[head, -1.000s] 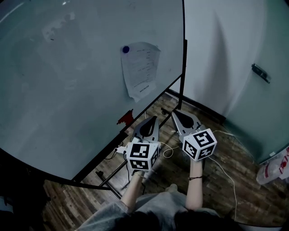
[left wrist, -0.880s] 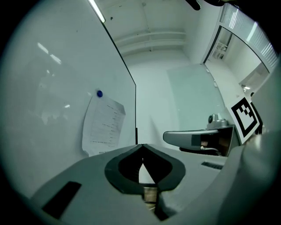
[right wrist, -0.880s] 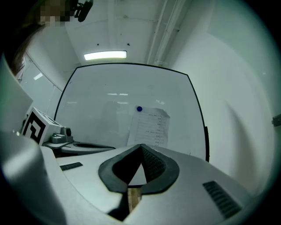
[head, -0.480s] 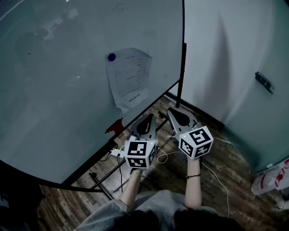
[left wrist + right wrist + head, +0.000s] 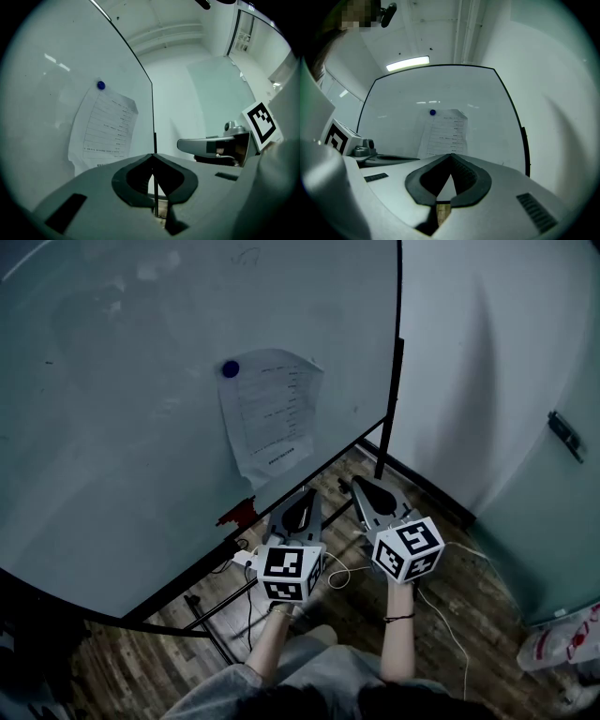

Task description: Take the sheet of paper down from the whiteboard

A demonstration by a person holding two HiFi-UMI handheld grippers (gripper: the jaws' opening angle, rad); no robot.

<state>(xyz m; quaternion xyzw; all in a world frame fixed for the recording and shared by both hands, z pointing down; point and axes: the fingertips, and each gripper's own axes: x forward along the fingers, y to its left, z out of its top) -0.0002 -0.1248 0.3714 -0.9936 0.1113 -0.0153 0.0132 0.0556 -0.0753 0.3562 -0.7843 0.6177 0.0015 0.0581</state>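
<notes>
Both the left gripper (image 5: 302, 509) and right gripper (image 5: 367, 493) hang with jaws clenched empty, short of the sheet of paper (image 5: 272, 416) pinned to the whiteboard (image 5: 122, 409).

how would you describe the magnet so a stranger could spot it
Find the big whiteboard filling the left of the head view. One sheet of paper hangs near its right edge, with the magnet on the paper's top left corner. It is the only round blue dot there.
</notes>
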